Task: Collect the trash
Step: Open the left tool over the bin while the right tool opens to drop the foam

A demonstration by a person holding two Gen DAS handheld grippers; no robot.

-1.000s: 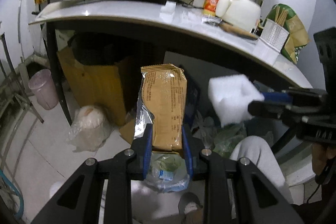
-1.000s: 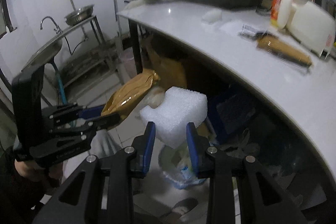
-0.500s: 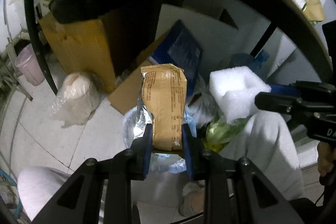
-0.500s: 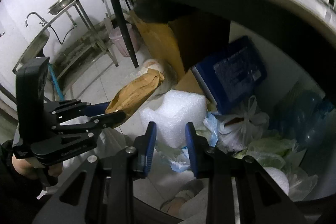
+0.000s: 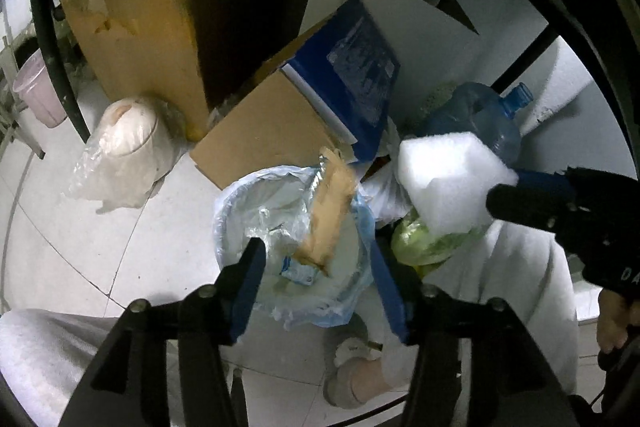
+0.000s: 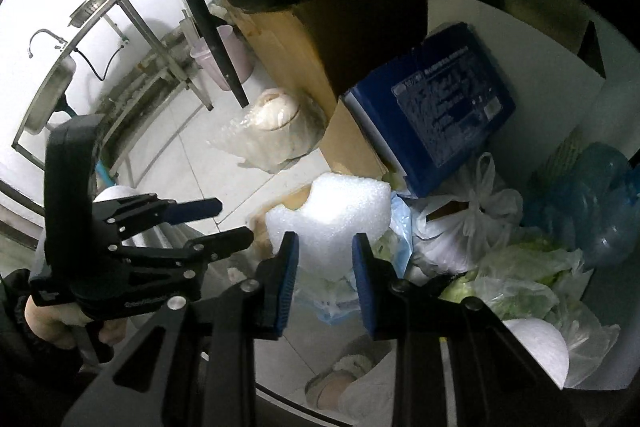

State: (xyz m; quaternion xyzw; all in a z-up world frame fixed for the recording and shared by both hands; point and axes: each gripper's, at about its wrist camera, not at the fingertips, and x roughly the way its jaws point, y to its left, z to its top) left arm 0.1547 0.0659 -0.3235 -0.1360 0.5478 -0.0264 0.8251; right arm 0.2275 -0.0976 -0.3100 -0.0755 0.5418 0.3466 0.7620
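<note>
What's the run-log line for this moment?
left hand-held gripper: just opened, brown wrapper dropping into bin bag | right hand-held gripper: clamped on foam block

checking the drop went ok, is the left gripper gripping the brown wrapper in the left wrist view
No, the left gripper has just been opening, and the brown wrapper sits blurred between the spread jaws, clear of both pads, over the bag-lined bin.

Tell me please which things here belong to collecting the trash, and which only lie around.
Belong to the job:
brown wrapper, dropping between the left gripper's just-opened jaws
lined bin
foam block in the right gripper

Lying about:
blue box
water jug
cardboard box
</note>
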